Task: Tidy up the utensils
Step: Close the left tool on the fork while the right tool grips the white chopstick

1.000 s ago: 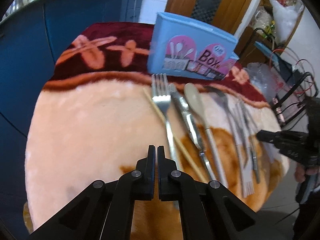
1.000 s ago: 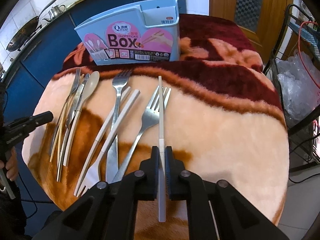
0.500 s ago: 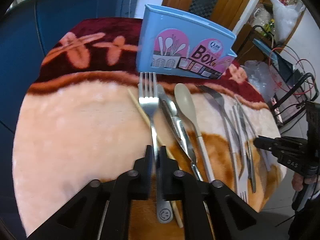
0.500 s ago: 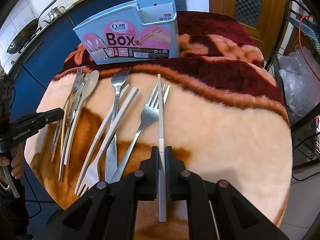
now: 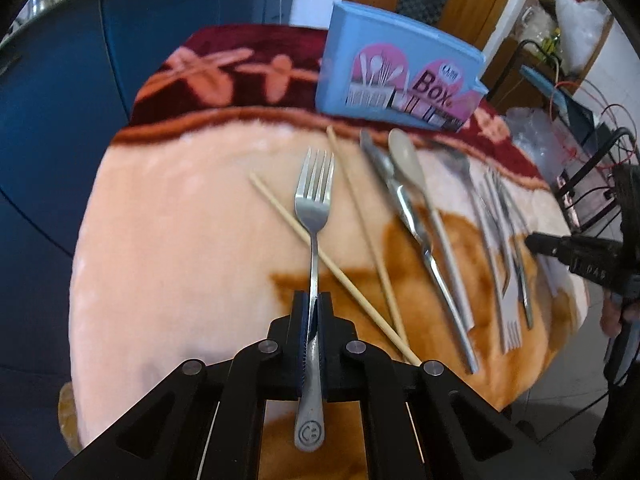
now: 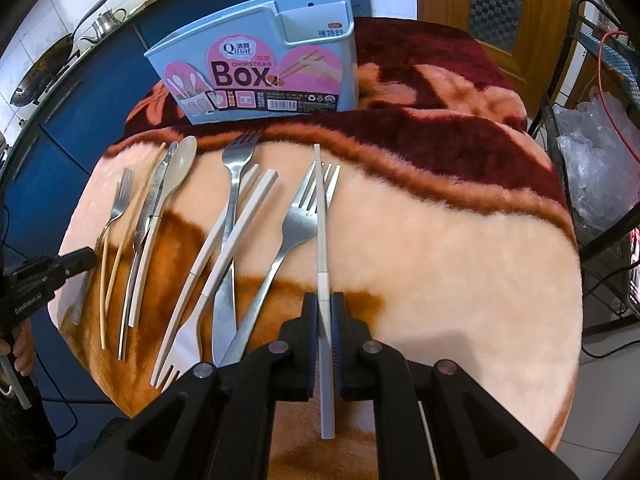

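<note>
My left gripper is shut on the handle of a steel fork, whose tines point toward the blue utensil box at the back of the blanket-covered table. Two wooden chopsticks lie crossed just right of the fork. My right gripper is shut on a white and grey chopstick, which lies over a steel fork. The blue utensil box stands upright beyond it. At the left edge of the right wrist view, the left gripper holds its fork.
A beige spoon, a knife, more forks and two white chopsticks lie in a row on the plush blanket. Blue cabinets stand behind, with a wok on the counter. A wire rack holding plastic bags stands on the right.
My left gripper, shut on nothing a second ago, has taken hold of the steel fork and drawn it left, away from the knife and spoon. The right gripper and its chopstick have not moved.
</note>
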The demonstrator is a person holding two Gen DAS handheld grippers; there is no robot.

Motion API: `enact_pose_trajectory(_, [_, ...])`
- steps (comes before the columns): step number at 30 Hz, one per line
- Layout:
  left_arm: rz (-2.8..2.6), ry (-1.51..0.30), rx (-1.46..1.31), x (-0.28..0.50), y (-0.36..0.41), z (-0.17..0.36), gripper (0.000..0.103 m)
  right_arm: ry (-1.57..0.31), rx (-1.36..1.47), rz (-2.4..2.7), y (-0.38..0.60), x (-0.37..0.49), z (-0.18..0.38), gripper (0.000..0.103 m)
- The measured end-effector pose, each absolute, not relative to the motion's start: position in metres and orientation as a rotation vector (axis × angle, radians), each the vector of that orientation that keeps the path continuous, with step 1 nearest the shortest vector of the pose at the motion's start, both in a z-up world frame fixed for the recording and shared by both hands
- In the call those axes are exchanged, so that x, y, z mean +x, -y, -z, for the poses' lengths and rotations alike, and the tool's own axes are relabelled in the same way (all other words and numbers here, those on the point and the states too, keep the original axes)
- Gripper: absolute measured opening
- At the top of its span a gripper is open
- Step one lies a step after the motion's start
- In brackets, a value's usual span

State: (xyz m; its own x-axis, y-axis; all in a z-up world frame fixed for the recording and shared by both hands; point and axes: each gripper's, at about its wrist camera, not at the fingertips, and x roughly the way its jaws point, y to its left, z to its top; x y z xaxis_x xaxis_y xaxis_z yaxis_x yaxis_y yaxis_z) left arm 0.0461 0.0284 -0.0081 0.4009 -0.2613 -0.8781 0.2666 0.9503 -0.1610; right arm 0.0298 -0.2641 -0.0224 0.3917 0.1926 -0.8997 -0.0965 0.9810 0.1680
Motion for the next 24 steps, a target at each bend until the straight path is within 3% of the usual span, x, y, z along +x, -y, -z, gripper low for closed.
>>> enact_pose_trajectory(6, [0.319, -1.101, 0.004, 0.063, -0.022, 0.007, 0.010, -1.170, 0.102, -0.187, 0.264, 0.038, 0.024, 0.011])
enact_pose_trajectory(15, [0.318, -1.133, 0.020, 0.087, -0.010, 0.013, 0.011, -1.183, 0.116, -0.206, 0.266, 0.053, 0.025, 0.016])
enact_pose_trajectory(19, [0.346, -1.116, 0.002, 0.083, -0.012, 0.010, 0.004, -1.182, 0.113, -0.216, 0.264, 0.058, 0.025, 0.019])
enact_pose_trajectory(24, [0.351, -1.071, -0.057, 0.071, -0.022, 0.000, 0.004, -1.169, 0.097, -0.224, 0.263, 0.058, 0.025, 0.019])
